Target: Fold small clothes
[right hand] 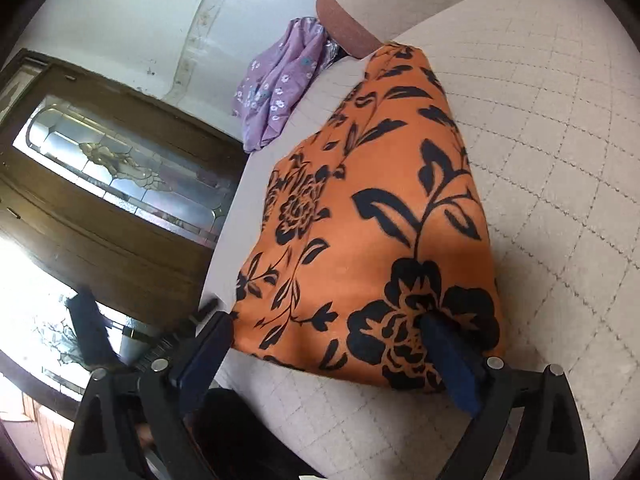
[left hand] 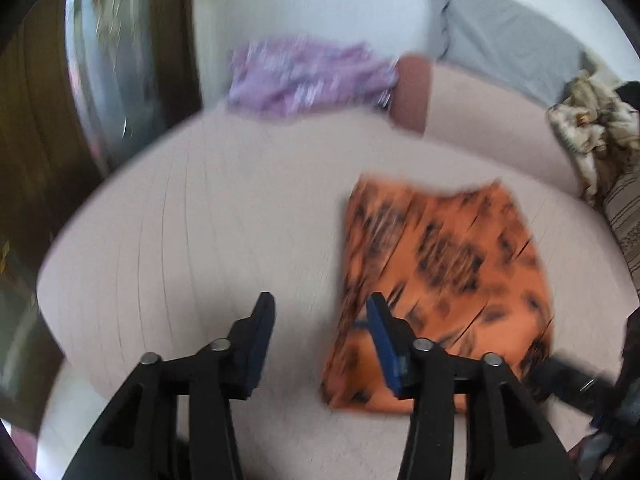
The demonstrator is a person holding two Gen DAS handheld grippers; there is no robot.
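Observation:
An orange cloth with a black flower print (left hand: 444, 280) lies folded into a rough rectangle on the pale quilted cushion (left hand: 208, 232). My left gripper (left hand: 320, 312) is open and empty above the cushion, at the cloth's left edge. In the right wrist view the same cloth (right hand: 372, 216) fills the middle. My right gripper (right hand: 328, 328) is open, its jaws wide apart over the cloth's near edge, with the right fingertip (right hand: 436, 332) against the fabric. A purple flowered garment (left hand: 304, 74) lies crumpled at the cushion's far edge, also seen in the right wrist view (right hand: 280, 84).
A dark wooden door with a leaded glass pane (right hand: 120, 160) stands to the left. A grey cushion (left hand: 508, 36) and a heap of beige patterned cloth (left hand: 592, 128) lie at the far right. A brown bolster end (right hand: 344, 20) sits beyond the orange cloth.

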